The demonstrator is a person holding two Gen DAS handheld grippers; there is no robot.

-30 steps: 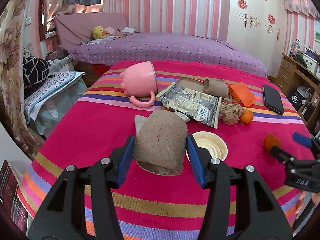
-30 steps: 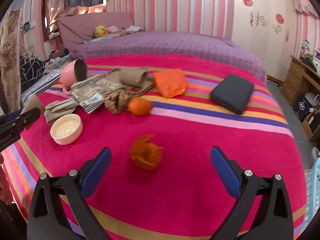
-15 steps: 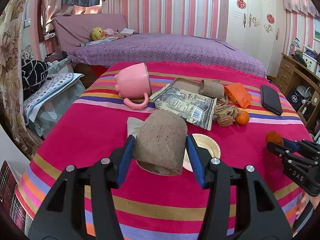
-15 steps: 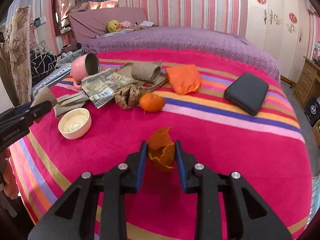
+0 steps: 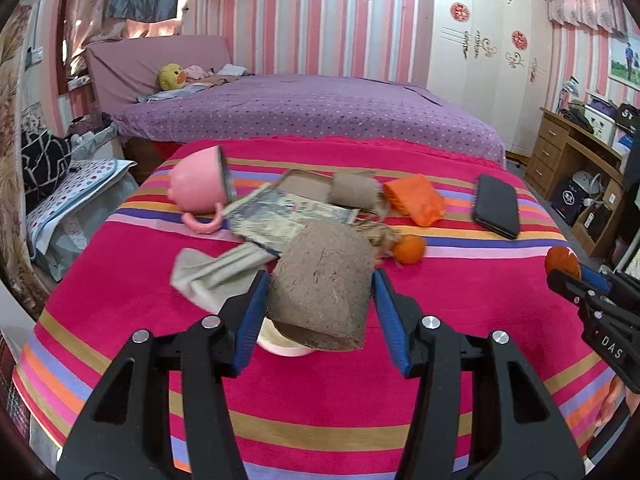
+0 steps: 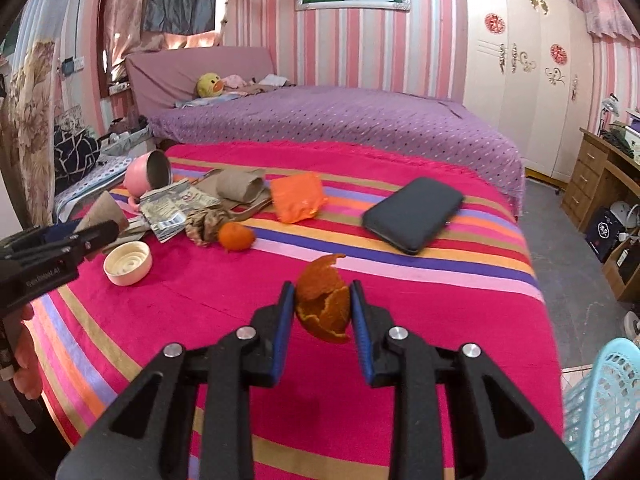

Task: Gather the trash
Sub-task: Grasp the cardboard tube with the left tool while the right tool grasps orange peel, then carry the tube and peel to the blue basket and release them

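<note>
My left gripper (image 5: 319, 304) is shut on a brown cardboard tube (image 5: 322, 286), held above the striped pink cloth (image 5: 160, 276). My right gripper (image 6: 323, 307) is shut on a piece of orange peel (image 6: 325, 304), lifted off the cloth (image 6: 400, 292). In the left wrist view the right gripper (image 5: 568, 270) shows at the right edge with the peel (image 5: 560, 260). On the cloth lie a printed wrapper (image 6: 172, 208), a second cardboard tube (image 6: 240, 186), a crumpled brown scrap (image 6: 204, 224), an orange bag (image 6: 298, 198) and a grey folded paper (image 5: 212, 270).
A whole orange (image 6: 236, 236), a pink mug (image 6: 146, 176) on its side, a cream bowl (image 6: 128, 262) and a black case (image 6: 414, 214) sit on the cloth. A light blue basket (image 6: 604, 404) stands on the floor at the lower right. A purple bed (image 6: 340, 120) lies behind.
My right gripper closed on the orange peel and lifted it off the cloth. Both grippers pulled back and rose a little; the left still grips the tube.
</note>
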